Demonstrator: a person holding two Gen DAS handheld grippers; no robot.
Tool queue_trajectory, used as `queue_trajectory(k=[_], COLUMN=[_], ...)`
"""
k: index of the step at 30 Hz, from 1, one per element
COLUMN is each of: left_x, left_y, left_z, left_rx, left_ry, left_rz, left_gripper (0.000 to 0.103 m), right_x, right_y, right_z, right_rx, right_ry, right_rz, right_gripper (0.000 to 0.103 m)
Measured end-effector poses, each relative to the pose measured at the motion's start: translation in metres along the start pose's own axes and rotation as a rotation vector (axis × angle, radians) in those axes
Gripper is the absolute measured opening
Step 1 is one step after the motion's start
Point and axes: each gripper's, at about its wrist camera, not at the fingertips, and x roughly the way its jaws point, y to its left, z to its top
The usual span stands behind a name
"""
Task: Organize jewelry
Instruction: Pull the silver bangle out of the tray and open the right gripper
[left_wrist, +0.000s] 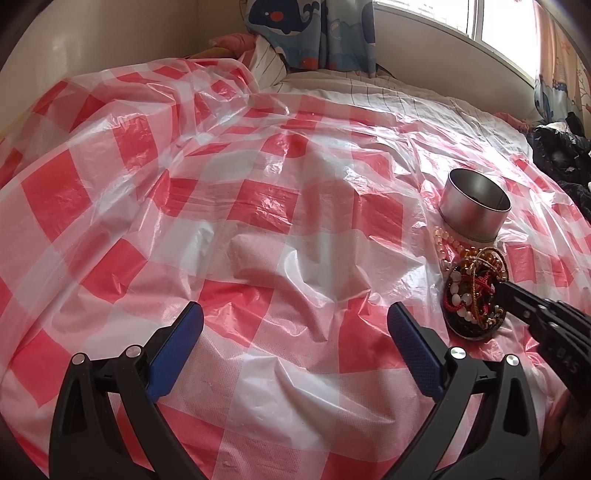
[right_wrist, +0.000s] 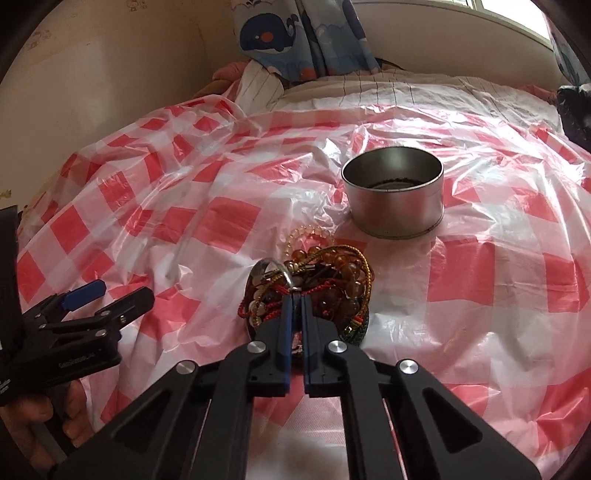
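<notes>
Jewelry (right_wrist: 314, 291): tangled heap of bead bracelets and red and gold cords, piled on a small shiny dish (right_wrist: 258, 271) on the checked plastic sheet (right_wrist: 480, 295).

Right gripper (right_wrist: 295, 295): jaws pinched almost together, tips buried at the near edge of the heap, right where the red cords cross. Pads look closed on a strand of red cord, though which single piece is caught cannot be told from the tangle. From the left wrist view the same gripper (left_wrist: 504, 290) enters the heap from the right side.

Tin (right_wrist: 393, 195): round metal, open top, upright, lying beyond the heap and slightly right of the right gripper's line. Something dark shows at its bottom. 1 pale bead bracelet (left_wrist: 448, 240) lies between heap and tin, touching the tin's base.

Left gripper (left_wrist: 295, 317): jaws wide, nothing between them, hovering over bare sheet, heap ahead and to its right.

Judgement: right hand is the nearer 1 to both heap and tin; coming move is lift, then forward and slightly right. Risk: the tangle rises in 1 clump.
</notes>
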Motion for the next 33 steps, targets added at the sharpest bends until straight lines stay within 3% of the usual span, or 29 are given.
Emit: queue_trajectory(k=[6, 10, 15, 17, 20, 25, 29, 30, 33], left_x=[-0.004, -0.015, -0.009, -0.005, 0.008, 0.029, 0.029, 0.026, 0.012], left_y=[-0.004, -0.027, -0.058, -0.066, -0.089, -0.119, -0.117, -0.115, -0.109], left_z=[0.0, -0.002, 0.006, 0.01, 0.012, 0.005, 0.008, 0.008, 0.009], left_rx=[0.021, 0.112, 0.195, 0.21, 0.283, 0.406, 0.41, 0.412, 0.413], left_ry=[-0.018, -0.046, -0.036, -0.042, -0.018, 0.028, 0.007, -0.007, -0.031], left_rz=[-0.036, -0.188, -0.28, -0.332, -0.378, -0.385, -0.378, -0.374, -0.384], left_gripper=[0.096, 0.096, 0.095, 0.09, 0.072, 0.029, 0.018, 0.009, 0.009], right_x=[-0.046, -0.069, -0.073, -0.067, -0.064, -0.061, -0.055, -0.052, -0.044], right_y=[0.004, -0.017, -0.043, -0.051, -0.059, -0.069, -0.063, -0.062, -0.058], right_z=[-0.023, -0.045, -0.056, -0.058, -0.059, -0.059, -0.058, -0.058, -0.059], right_rx=[-0.002, 0.049, 0.107, 0.14, 0.167, 0.2, 0.169, 0.165, 0.138], right_ry=[-0.028, -0.003, 0.009, 0.017, 0.021, 0.028, 0.042, 0.054, 0.08], right_rz=[0.055, 0.069, -0.003, -0.02, -0.033, -0.047, -0.068, -0.067, -0.072], right_gripper=[0.005, 0.005, 0.005, 0.005, 0.005, 0.005, 0.011, 0.014, 0.024])
